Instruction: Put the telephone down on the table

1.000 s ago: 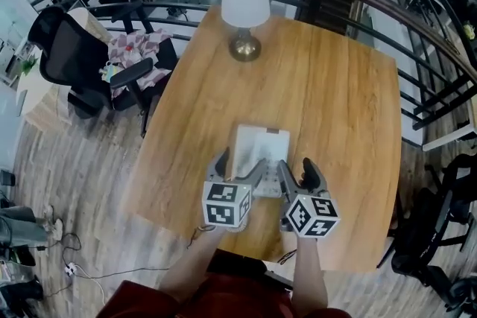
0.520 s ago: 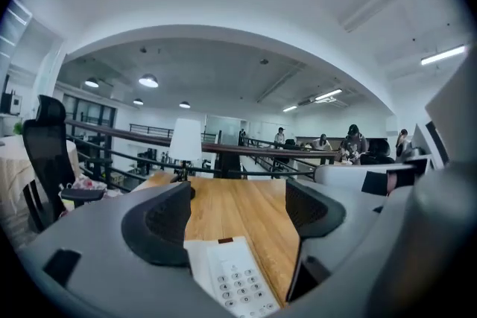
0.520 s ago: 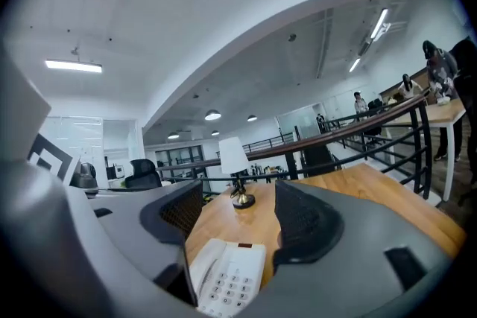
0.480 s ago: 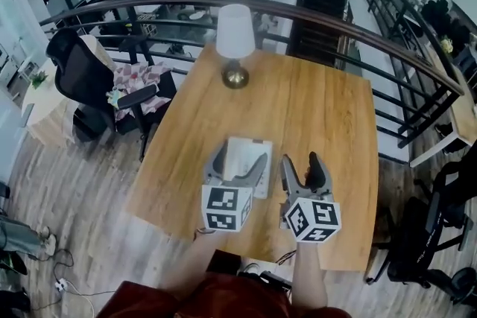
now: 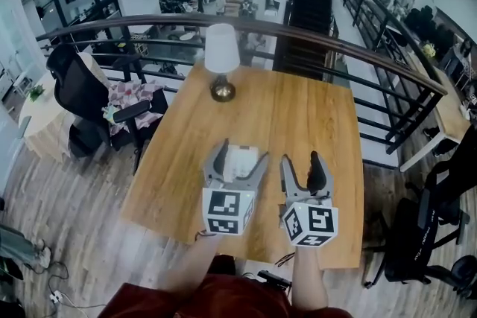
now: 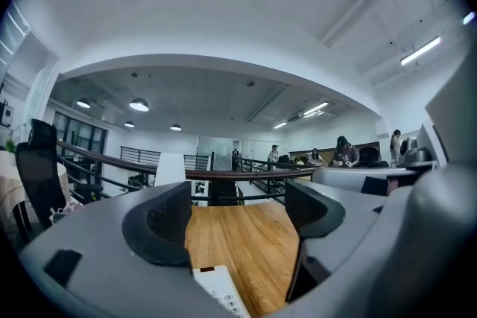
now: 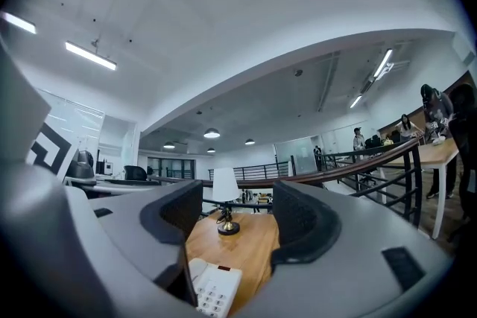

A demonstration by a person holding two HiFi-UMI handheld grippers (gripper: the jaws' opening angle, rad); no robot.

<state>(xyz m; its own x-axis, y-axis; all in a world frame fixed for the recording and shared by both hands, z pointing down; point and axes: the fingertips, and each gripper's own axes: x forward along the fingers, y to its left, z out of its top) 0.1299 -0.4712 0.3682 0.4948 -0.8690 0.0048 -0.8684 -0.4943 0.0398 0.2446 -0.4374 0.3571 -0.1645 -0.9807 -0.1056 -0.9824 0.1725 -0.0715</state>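
Hovering w/ jaws spread, nothing held: left tool over telephone on table, right tool beside.

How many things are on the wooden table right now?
2: a lamp near the far edge, and a white telephone near the front, below the left gripper. That and the right gripper may hide something small.

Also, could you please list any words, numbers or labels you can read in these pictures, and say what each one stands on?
Nothing can be read with certainty.
Keys of the telephone: printed marks, too small and blurred to read.
Marker cubes: black-and-white square patterns only, no words.
Lamp and table: no text visible.
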